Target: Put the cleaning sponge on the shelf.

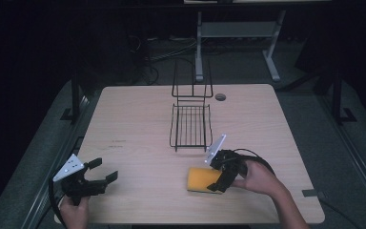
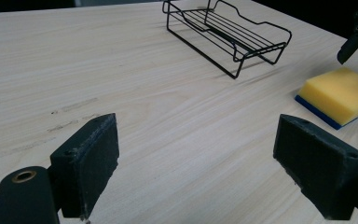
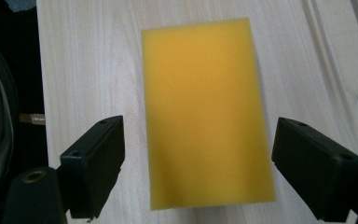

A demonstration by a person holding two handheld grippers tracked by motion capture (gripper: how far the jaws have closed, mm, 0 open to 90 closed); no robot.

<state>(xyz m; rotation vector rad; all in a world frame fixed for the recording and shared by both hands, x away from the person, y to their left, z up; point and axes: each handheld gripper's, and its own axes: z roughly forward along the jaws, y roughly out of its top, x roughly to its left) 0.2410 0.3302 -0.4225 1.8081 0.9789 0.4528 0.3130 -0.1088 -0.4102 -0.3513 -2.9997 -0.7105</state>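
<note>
Near edge, left: the left gripper (image 1: 106, 171), held in the person's left hand (image 1: 73, 212), sits low over the wooden table (image 1: 138, 200) with its jaws spread wide apart and nothing between them; in the left gripper view, bare tabletop shows across the gap between the two black pads (image 2: 93, 161).

Near edge, right of centre: the yellow sponge (image 1: 201, 179) lies flat on the table, its blue underside showing as a thin band along the lower edge in the left gripper view. The right gripper (image 1: 219, 183), held in the person's right hand (image 1: 259, 177), points down at the sponge from its right side. Its jaws stand apart; in the right gripper view they flank the near end of the sponge (image 3: 205, 112), one on each side, and neither pad touches it. The grey three-cornered plate (image 1: 216, 147) on this gripper tilts toward the far side.

Middle of the table: a black wire rack (image 1: 191, 125) stands empty, its open basket toward the near side and its tall upright frame at the far end. It is apart from the sponge, just beyond the right gripper.

Far edge: a round cable hole (image 1: 220, 97) in the tabletop, right of the rack's frame.
</note>
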